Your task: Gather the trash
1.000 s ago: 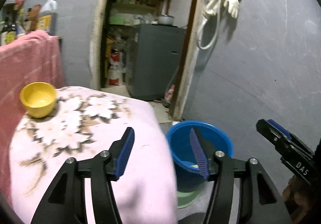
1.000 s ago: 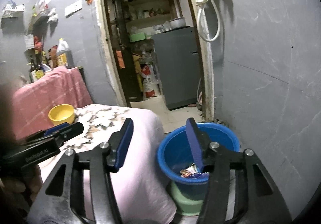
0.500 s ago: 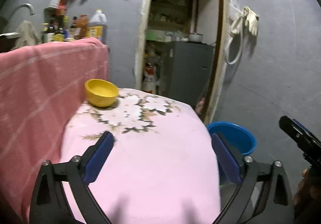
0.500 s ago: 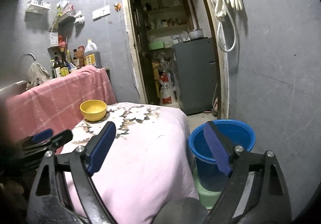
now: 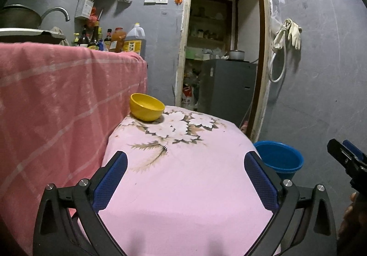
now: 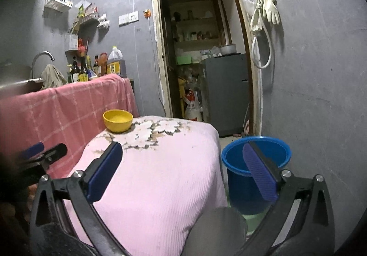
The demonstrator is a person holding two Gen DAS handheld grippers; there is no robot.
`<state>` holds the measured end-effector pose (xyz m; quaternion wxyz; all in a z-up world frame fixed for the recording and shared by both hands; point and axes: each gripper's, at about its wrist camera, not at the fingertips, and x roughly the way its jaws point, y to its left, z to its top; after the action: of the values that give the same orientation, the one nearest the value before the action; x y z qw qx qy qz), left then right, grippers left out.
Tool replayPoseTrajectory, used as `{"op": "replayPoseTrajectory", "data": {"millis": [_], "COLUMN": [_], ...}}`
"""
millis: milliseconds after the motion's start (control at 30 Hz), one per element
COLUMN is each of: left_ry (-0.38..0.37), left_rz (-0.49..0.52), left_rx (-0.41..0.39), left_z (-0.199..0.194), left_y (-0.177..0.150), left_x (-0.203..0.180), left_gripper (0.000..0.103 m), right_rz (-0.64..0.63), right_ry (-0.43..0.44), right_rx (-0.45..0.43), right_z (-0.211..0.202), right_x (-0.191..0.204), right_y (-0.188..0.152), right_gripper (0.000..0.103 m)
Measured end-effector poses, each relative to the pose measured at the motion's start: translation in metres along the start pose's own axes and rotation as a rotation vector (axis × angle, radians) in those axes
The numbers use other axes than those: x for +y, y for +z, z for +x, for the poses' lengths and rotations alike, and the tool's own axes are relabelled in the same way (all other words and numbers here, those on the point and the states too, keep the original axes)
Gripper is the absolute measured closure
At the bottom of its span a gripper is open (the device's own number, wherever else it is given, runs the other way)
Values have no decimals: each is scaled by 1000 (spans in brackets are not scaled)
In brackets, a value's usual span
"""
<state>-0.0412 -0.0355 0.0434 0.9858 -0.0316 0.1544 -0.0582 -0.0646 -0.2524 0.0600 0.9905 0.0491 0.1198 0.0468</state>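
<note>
While both pairs of jaws are opening with nothing between them, one round yellow plastic bowl and one blue plastic bucket are counted. Left gripper and right gripper, narrower a second ago, are spread wide. Beside the pink floral cloth-covered table, the bucket is now seen less fully.

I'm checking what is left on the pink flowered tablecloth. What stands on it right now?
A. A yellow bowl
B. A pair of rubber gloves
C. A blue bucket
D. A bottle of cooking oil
A: the yellow bowl stands on the far corner of the flowered tablecloth; the blue bucket is down on the floor beside it.
</note>
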Motion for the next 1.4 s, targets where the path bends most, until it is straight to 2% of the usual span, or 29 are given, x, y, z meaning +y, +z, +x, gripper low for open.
{"op": "replayPoseTrajectory", "data": {"millis": [233,500,1400], "left_ry": [17,24,24], "left_rz": [-12,-27,-29], "left_rx": [28,42,44], "left_z": [1,4,5], "left_y": [-16,-21,-21], "left_x": [7,13,17], "left_gripper": [3,3,3], "right_rz": [25,35,36], "right_ry": [-15,-20,-24], "right_rx": [44,66,73], "right_z": [5,8,10], "right_x": [-3,-7,-4], "right_y": [-17,-22,-21], "right_gripper": [0,0,0]}}
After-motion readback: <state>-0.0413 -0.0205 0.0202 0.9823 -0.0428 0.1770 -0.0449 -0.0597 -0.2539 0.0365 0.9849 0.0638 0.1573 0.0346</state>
